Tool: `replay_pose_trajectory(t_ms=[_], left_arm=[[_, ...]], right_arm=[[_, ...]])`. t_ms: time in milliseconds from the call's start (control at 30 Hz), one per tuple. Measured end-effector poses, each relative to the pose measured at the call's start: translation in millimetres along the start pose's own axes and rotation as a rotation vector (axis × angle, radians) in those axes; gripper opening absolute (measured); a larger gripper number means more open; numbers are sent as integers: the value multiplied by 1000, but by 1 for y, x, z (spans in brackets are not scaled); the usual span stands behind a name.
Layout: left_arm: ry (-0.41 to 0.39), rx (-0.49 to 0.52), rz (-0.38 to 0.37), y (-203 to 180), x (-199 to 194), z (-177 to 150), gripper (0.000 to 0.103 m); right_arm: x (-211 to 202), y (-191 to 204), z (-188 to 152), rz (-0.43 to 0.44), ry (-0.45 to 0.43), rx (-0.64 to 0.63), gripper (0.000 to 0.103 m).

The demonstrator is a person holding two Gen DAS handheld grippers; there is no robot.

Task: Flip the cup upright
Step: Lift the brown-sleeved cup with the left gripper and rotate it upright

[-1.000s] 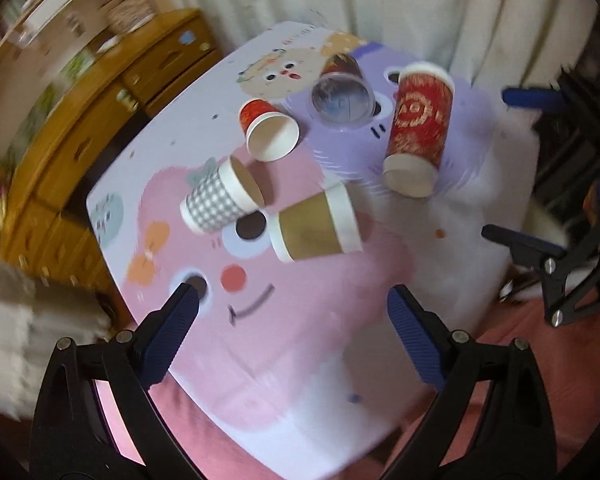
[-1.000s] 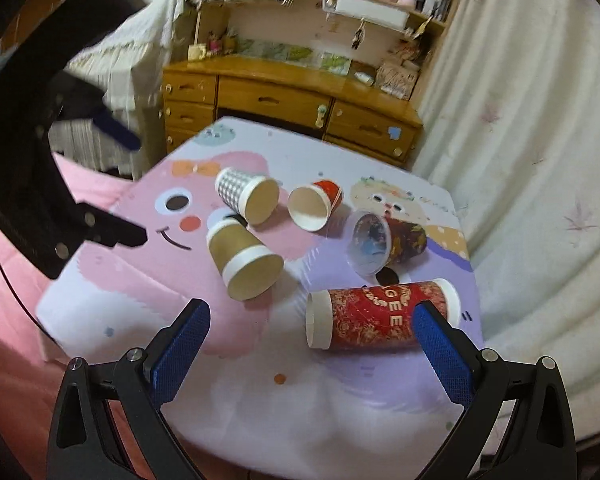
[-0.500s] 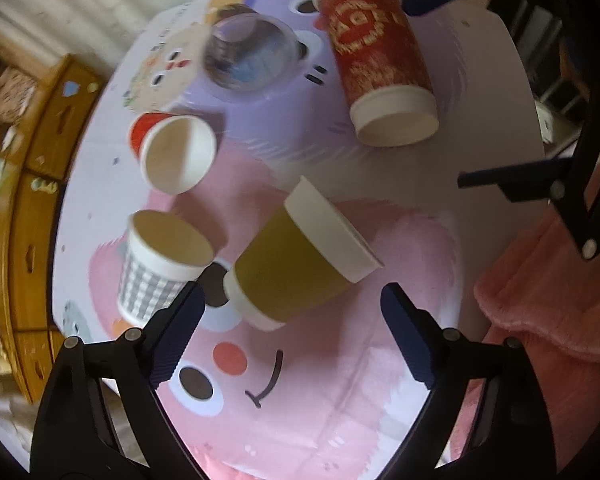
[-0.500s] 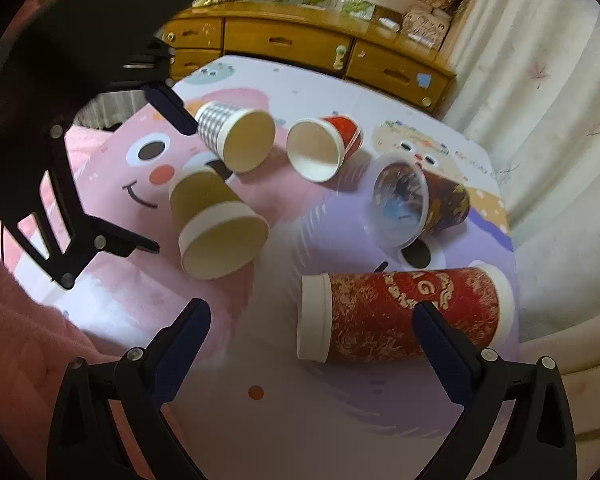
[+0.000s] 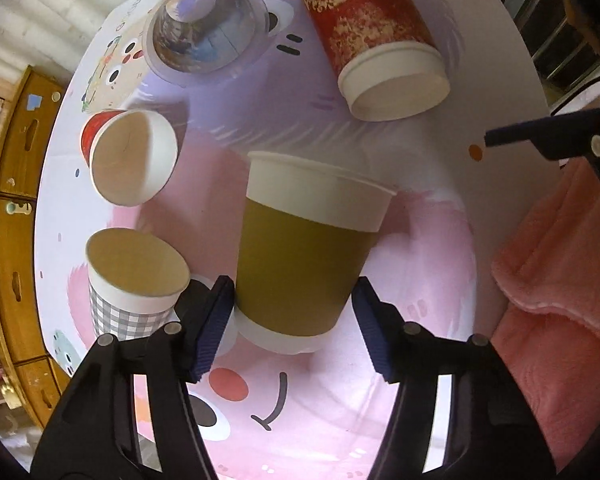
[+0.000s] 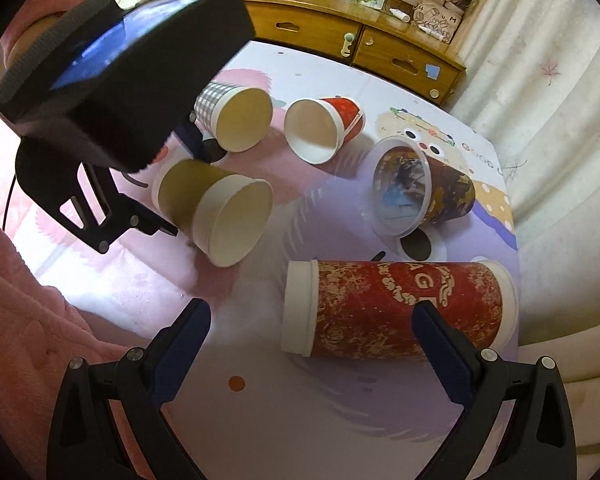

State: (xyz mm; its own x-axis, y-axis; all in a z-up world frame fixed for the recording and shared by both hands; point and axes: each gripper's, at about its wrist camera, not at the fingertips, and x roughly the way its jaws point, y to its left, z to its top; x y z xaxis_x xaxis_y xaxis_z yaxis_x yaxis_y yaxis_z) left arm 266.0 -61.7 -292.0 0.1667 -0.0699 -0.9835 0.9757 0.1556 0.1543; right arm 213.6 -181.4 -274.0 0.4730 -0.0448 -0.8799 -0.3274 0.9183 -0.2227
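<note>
Cups lie tipped on their sides across the cartoon-printed table (image 6: 340, 400), five of them, and every mouth that shows is bare inside.

Tall red cup (image 6: 396, 312) is the largest; it rests at about five o'clock in the right wrist view, its mouth (image 5: 398, 92) turned toward nine o'clock there and showing only a plain white interior in the left wrist view.

Brown cup (image 5: 304, 256), with white bands at rim and base, sits near the middle of the table, at nine o'clock of the tall red one and well apart from it. Its open mouth (image 6: 236, 224) faces the right camera and holds nothing.

Dark printed cup (image 6: 432, 184) with a clear lid lies at two o'clock in the right view; what is in it cannot be told.

Checked cup (image 6: 236, 116) and small red cup (image 6: 320, 128) lie side by side at eleven and twelve o'clock in the right view, both hollow and bare.

Left gripper (image 5: 296, 328) has its blue pads (image 5: 212, 328) set apart on either side of the brown cup's lower body; one pad looks just against the wall, while the other shows a slim gap.

Right gripper (image 6: 312, 344) hangs wide apart over the table edge, holding nothing; the tall red cup's mouth end lies between its fingers.
</note>
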Motion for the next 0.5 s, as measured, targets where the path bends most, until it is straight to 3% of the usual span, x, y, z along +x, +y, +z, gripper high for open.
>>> replay_pose_trajectory(t_ms=[267,500], left_arm=[[-21,-85,33,-4,-19,0,57],[-52,-305,57,-24,-46,-4,56]], right_arm=[[-26,2,-9,-31,-41,34,102],[-66,9,-22,-27,-103,133,102]])
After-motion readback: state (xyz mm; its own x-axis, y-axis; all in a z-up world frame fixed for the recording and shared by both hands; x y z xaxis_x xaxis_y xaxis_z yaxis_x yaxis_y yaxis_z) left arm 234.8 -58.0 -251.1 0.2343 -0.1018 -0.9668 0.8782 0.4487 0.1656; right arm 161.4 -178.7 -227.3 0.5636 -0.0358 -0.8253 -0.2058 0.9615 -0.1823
